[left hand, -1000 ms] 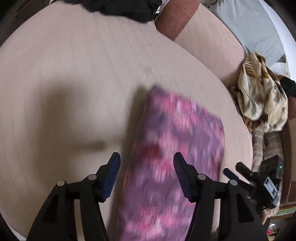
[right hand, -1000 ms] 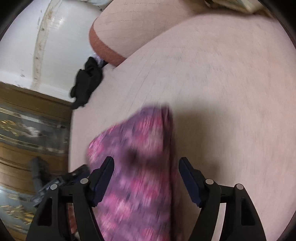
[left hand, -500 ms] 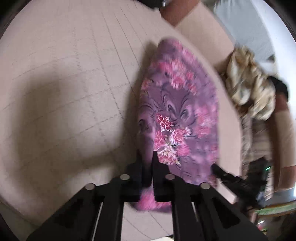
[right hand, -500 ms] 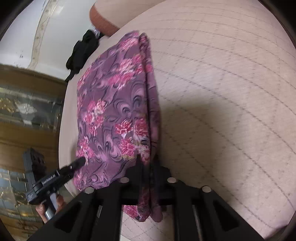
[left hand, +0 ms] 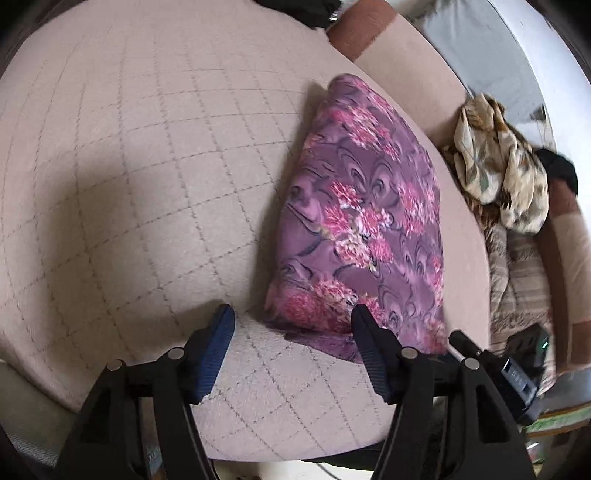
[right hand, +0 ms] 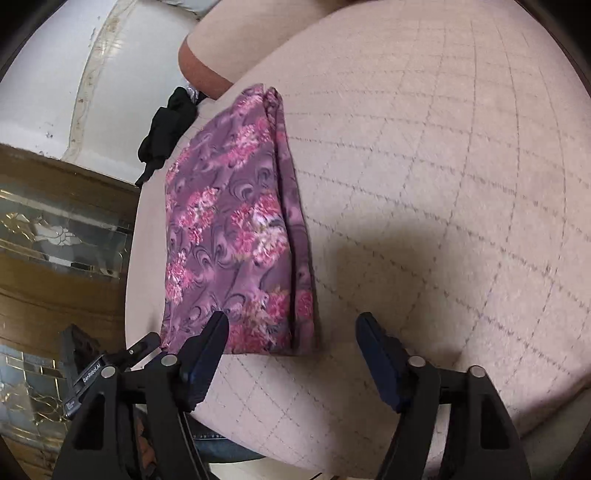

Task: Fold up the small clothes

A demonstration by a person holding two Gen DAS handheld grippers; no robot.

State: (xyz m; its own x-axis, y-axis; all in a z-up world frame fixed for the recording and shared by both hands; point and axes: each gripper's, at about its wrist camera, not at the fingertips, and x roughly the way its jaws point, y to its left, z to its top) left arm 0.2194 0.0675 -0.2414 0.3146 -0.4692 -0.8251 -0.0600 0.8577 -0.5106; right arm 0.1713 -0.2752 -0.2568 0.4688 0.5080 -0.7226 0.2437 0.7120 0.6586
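A purple cloth with pink flowers lies folded into a long strip on the beige quilted cushion. It also shows in the right wrist view. My left gripper is open and empty, just short of the cloth's near left corner. My right gripper is open and empty at the cloth's near right corner, its left fingertip over the cloth's edge. The other gripper's body shows in the left wrist view and in the right wrist view.
A crumpled beige patterned garment lies on the sofa to the right. A black garment lies at the cushion's far end, beside a brown-edged cushion. A wooden cabinet with glass stands beyond the cushion's edge.
Both grippers were shut on the cloth's near edge half a second ago. They have opened, let it go and drawn back slightly. The cloth now lies flat.
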